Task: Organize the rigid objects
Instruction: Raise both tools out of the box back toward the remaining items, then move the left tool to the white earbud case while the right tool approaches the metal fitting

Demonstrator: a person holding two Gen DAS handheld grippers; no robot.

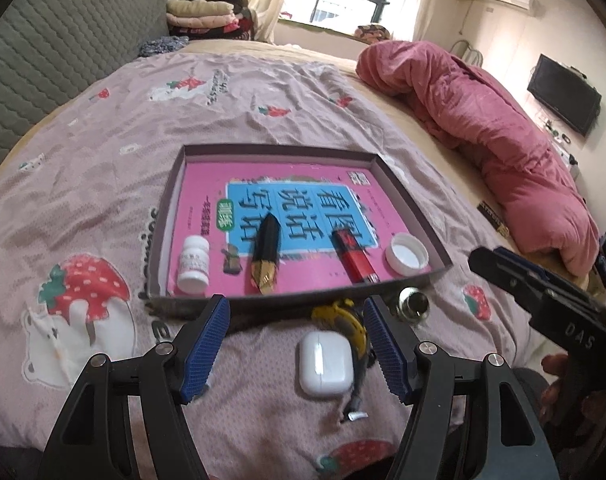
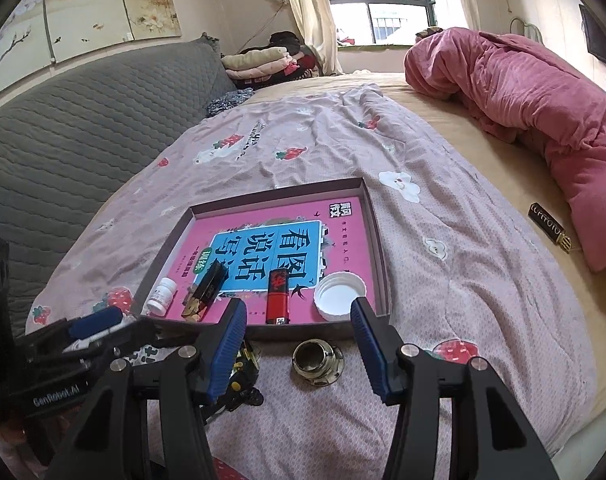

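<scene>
We hold our left tongs [image 1: 295,320] wide and empty over the earbud case [image 1: 325,362], which lies on the bed just before the tray [image 1: 407,184]. Our right tongs [image 2: 299,316] gape empty above the metal cup [image 2: 317,362], also before the tray. Inside the tray lie a bottle [image 1: 193,265], a lighter [image 1: 355,258] and a lid [image 1: 407,255].

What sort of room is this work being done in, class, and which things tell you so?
Most likely a bedroom: a bed under a strawberry-print sheet, a bundled pink quilt, and folded blankets by the window.
</scene>
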